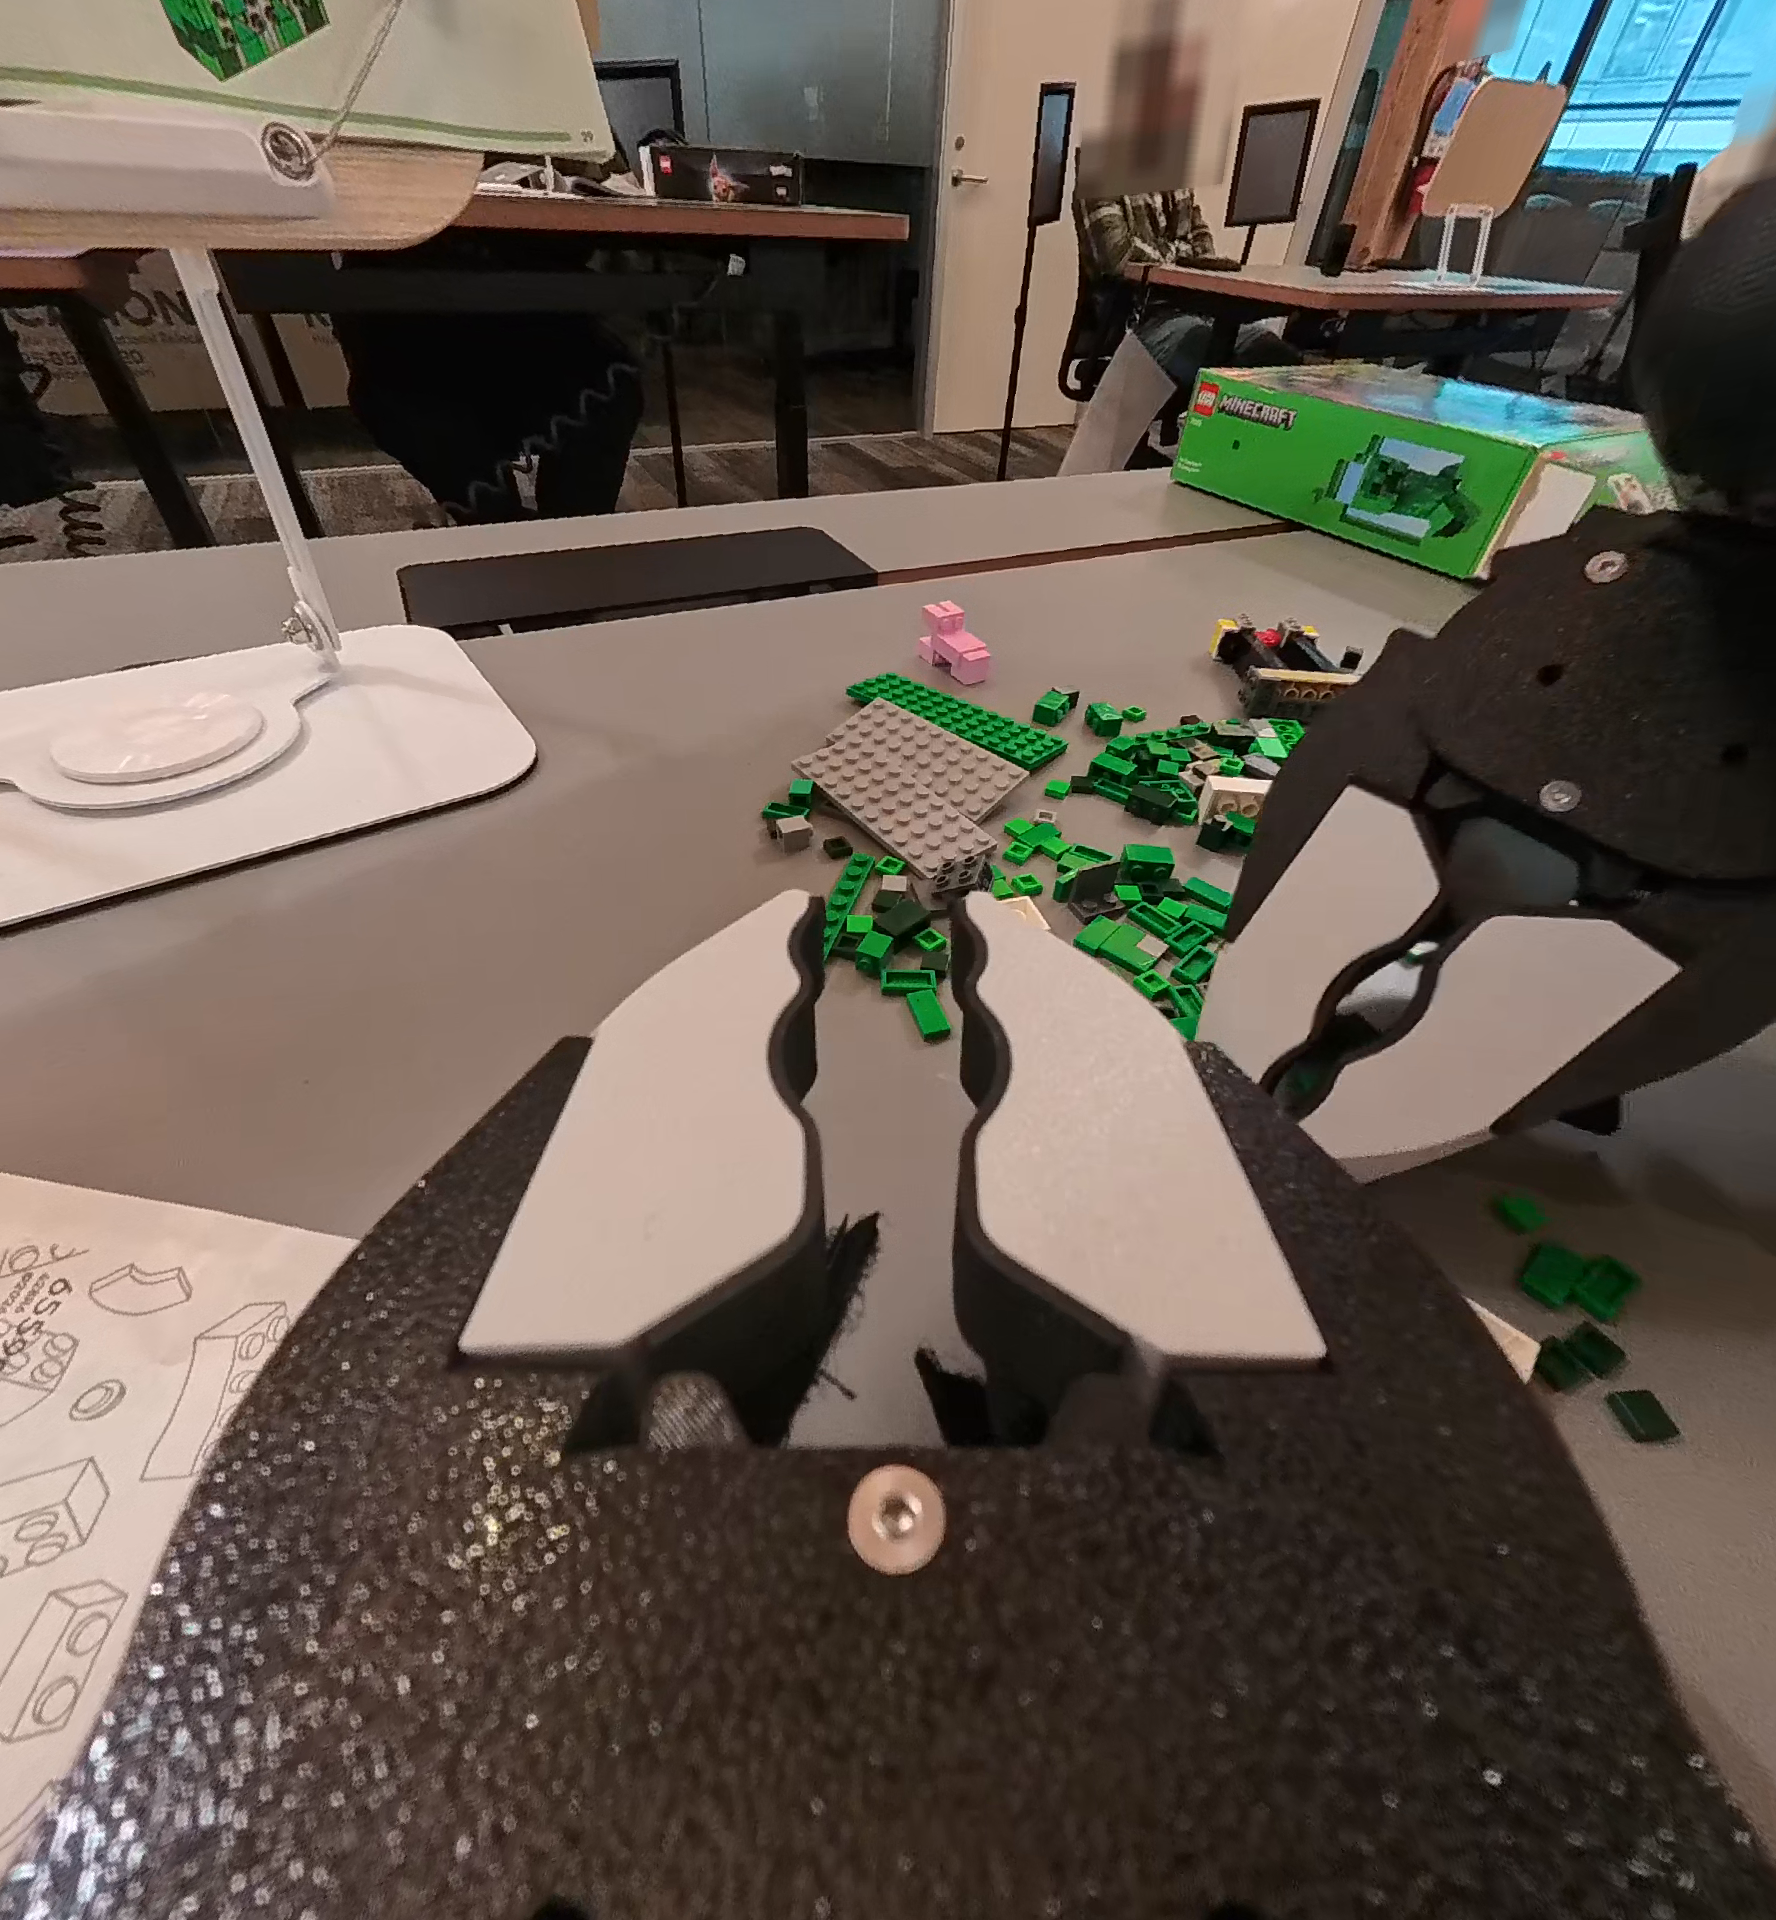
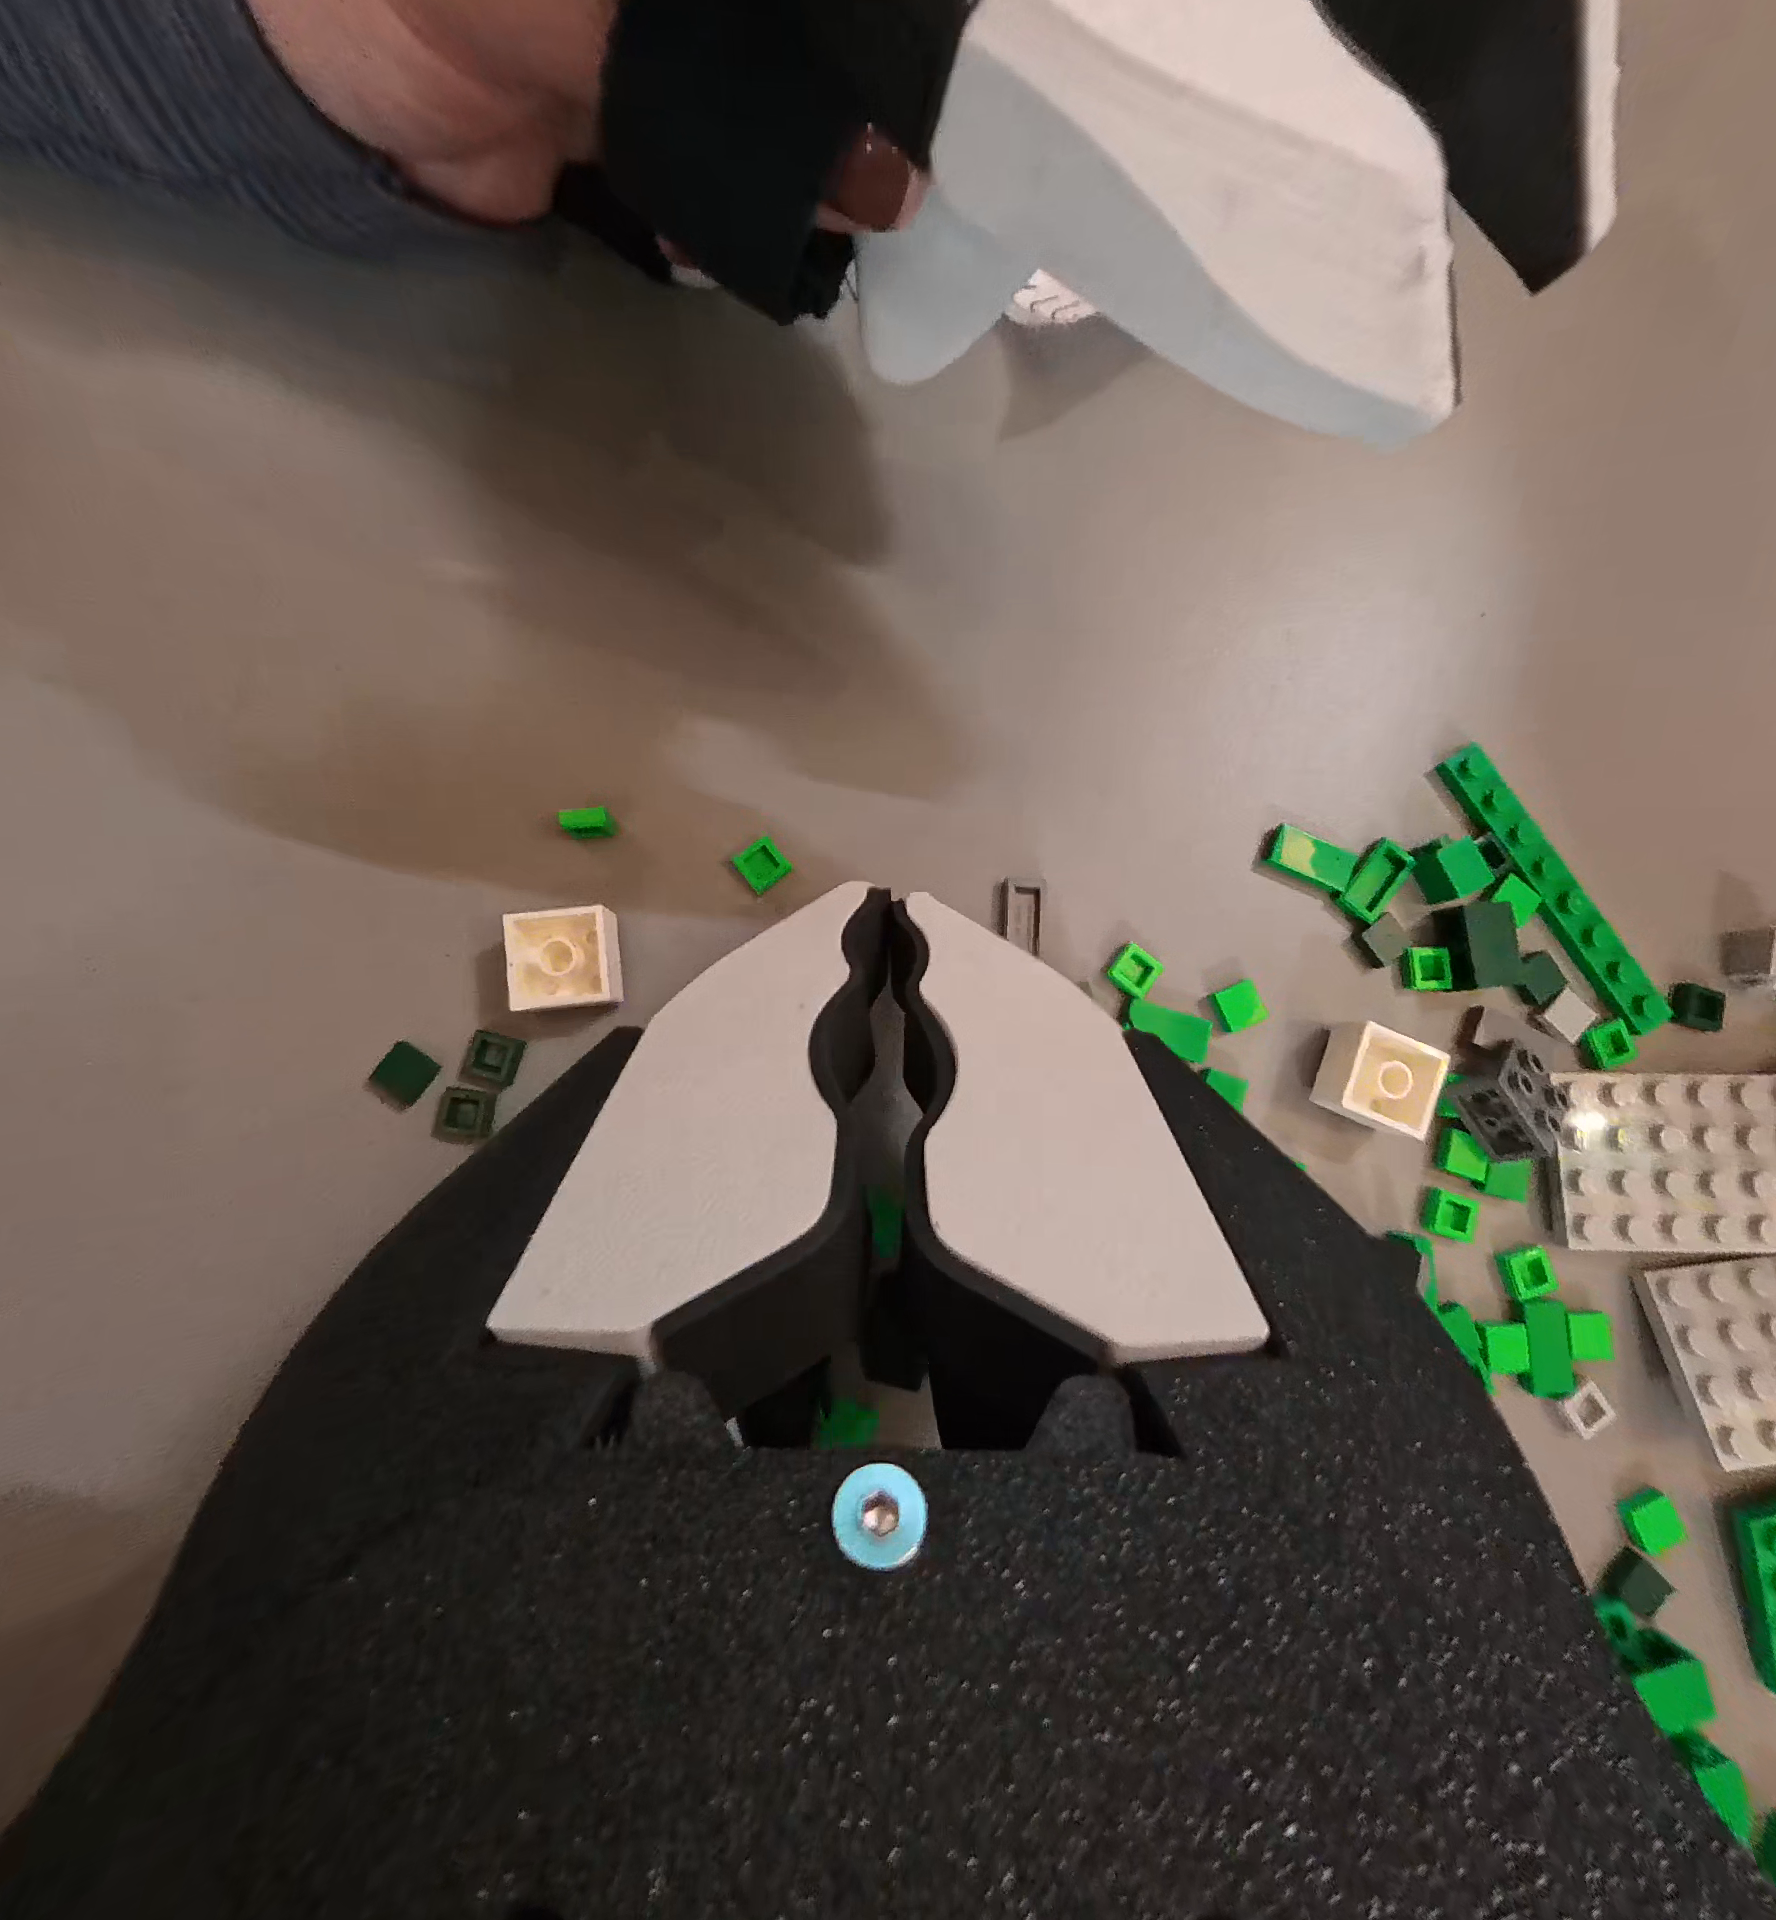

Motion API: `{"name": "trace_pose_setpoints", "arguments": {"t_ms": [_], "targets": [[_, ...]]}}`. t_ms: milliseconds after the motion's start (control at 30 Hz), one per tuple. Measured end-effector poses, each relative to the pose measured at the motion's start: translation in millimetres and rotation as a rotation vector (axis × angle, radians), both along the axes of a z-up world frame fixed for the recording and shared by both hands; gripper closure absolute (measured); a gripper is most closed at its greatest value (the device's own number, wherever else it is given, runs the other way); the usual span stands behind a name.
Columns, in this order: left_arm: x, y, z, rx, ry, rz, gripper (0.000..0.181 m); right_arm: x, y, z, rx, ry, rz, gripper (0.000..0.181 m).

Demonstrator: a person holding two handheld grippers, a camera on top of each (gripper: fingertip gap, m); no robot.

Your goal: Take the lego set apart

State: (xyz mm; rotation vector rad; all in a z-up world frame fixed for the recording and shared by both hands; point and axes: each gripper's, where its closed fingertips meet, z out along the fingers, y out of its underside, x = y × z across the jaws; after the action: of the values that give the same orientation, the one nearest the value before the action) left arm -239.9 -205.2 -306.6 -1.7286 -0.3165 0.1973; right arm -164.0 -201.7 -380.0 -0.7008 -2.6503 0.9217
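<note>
Lego pieces [image 1: 1123, 831] lie scattered on the worktop [image 1: 603, 935], just beyond the left gripper [image 1: 889, 914], fingers slightly spread. Right gripper [image 2: 889, 904], fingers pressed together and empty, hangs over the pile's near edge, so it is nearer.

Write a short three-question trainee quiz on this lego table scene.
1. True or false: the left gripper grips a brick.
2. Which small built figure stands beyond the flat grey studded plate? A) pink pig B) blue car
3. Fill in: the right gripper has its fingertips ____.

Key: 1 false, its jaws are apart and hold nothing. 2 A. 3 closed together, over the grey tabletop, nothing visibly between the tips.
</note>
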Motion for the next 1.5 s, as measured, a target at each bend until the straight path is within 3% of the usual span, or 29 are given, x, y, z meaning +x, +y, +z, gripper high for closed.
{"name": "trace_pose_setpoints", "arguments": {"t_ms": [433,500,600,733,933,1233,1500], "targets": [[0.1,0.2,-0.2,-0.001,-0.003,-0.004,0.158,24.4,-23.7,-3.0,0.099,-0.047,0.21,0.181],[0.0,0.1,0.0,0.0,-0.004,-0.003,0.158,21.0,-23.1,2.5,0.1,-0.02,0.19,0.181],[-0.1,0.0,0.0,0.0,-0.004,-0.002,0.158,0.5,-5.6,15.2,0.073,0.039,0.05,0.181],[-0.1,0.0,0.0,0.0,-0.004,-0.002,0.158,-11.9,14.2,12.9,0.127,0.024,-0.023,0.177],[-0.6,-0.4,0.4,0.005,-0.012,-0.002,0.158,-19.6,19.1,-2.9,0.21,-0.087,0.006,0.165],[-1.5,-1.0,0.8,0.018,-0.038,-0.007,0.158,-19.5,13.4,-4.6,0.254,-0.138,0.059,0.174],[-1.7,-2.0,2.5,0.034,-0.045,0.0,0.158,14.5,-0.3,-3.3,0.249,-0.168,0.137,0.174]]}}
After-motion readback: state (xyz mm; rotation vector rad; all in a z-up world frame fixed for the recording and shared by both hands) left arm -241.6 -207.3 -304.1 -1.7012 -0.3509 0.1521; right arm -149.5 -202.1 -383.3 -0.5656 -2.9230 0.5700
